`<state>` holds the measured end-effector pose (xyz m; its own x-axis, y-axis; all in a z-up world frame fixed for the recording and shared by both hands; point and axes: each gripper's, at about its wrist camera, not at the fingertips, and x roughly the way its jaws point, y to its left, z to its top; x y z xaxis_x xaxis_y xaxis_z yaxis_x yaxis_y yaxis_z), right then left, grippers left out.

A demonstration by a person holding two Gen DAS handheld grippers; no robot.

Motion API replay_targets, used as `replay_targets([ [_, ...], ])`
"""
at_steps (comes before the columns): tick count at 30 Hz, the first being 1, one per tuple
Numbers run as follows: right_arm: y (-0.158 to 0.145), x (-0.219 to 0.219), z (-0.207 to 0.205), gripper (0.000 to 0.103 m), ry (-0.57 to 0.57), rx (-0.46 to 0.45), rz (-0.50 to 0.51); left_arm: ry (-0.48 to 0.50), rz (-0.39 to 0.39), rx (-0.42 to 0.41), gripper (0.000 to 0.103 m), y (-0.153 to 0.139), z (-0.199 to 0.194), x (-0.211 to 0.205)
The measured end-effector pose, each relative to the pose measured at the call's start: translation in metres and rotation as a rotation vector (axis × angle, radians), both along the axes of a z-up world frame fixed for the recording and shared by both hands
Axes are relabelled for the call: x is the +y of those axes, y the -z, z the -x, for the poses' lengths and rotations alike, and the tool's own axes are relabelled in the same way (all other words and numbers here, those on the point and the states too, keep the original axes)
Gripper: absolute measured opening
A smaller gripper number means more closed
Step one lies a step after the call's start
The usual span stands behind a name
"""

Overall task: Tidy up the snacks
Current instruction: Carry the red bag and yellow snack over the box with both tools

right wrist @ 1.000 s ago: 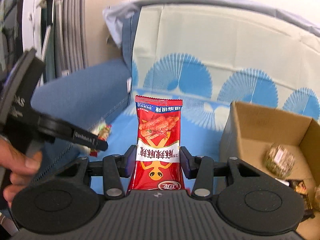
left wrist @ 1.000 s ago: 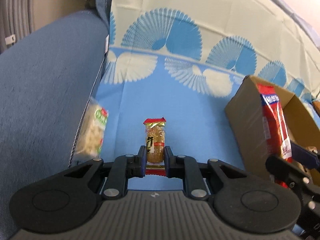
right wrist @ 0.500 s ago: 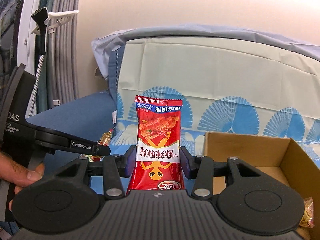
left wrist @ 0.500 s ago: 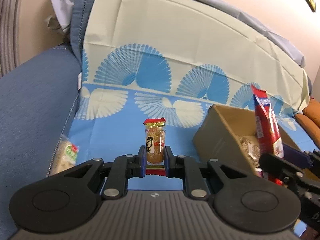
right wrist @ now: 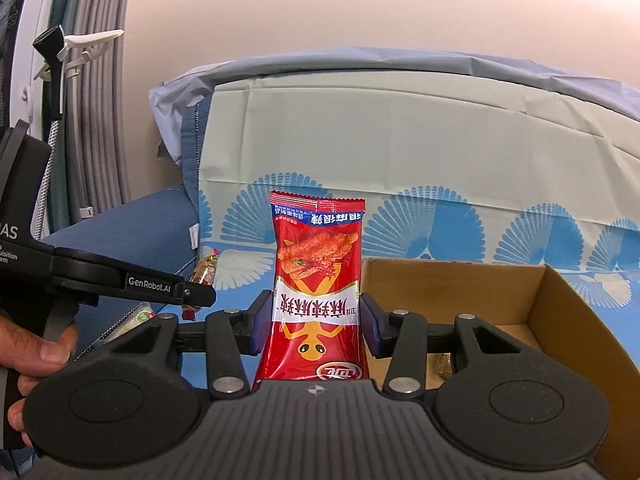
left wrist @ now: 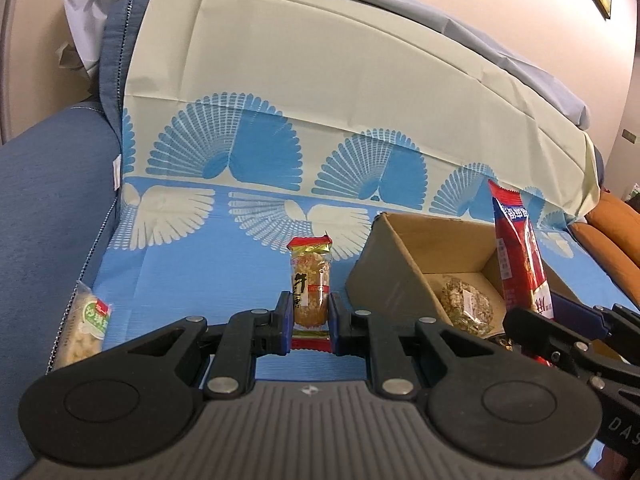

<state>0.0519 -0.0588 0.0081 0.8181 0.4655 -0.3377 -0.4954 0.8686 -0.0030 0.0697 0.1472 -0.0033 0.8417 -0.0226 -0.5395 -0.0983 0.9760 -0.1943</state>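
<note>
Upright, a clear nut-bar packet (left wrist: 310,286) is clamped by the left gripper (left wrist: 309,316); a red spicy-strip bag (right wrist: 316,300) is clamped by the right gripper (right wrist: 316,320) beside the cardboard box (right wrist: 560,300).

Two grippers are up: the left gripper (left wrist: 309,316) pinches one small clear packet of puffed rice (left wrist: 311,286), and the right gripper (right wrist: 316,322) pinches one tall red snack bag (right wrist: 318,300). One cardboard box (left wrist: 384,280) sits on the right. Inside it I can count one round nutty snack (left wrist: 466,306); something dark lies beside that, too hidden to name. On the near left lies one green-labelled packet (left wrist: 86,334). That makes four snack packets I can count for certain. One patterned cloth (left wrist: 320,112) covers one blue sofa (left wrist: 44,200).
</note>
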Motion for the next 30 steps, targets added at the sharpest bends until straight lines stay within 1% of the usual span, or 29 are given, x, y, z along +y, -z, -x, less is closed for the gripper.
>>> replay_targets([
  [7,0.001,-0.011,-0.004,0.047,0.027,0.007,-0.007,0.013,-0.002,-0.013,0.019,-0.001,-0.001,-0.007],
  [10,0.001,-0.016,-0.005,0.047,0.045,0.009,-0.013,0.017,0.001,-0.037,0.019,-0.005,0.000,-0.012],
  [14,0.000,-0.025,-0.007,0.047,0.076,0.006,-0.024,0.023,0.021,-0.107,0.019,-0.016,0.002,-0.025],
  [18,-0.001,-0.035,-0.009,0.047,0.113,-0.007,-0.032,0.055,0.012,-0.195,0.019,-0.029,0.006,-0.042],
  [21,-0.003,-0.044,-0.011,0.047,0.143,-0.008,-0.042,0.077,0.007,-0.231,0.019,-0.035,0.006,-0.054],
  [25,-0.004,-0.057,-0.016,0.047,0.185,-0.002,-0.057,0.107,0.000,-0.252,0.019,-0.038,0.006,-0.069],
  [30,-0.004,-0.069,-0.019,0.048,0.239,-0.004,-0.057,0.150,0.000,-0.253,0.019,-0.034,0.003,-0.089],
])
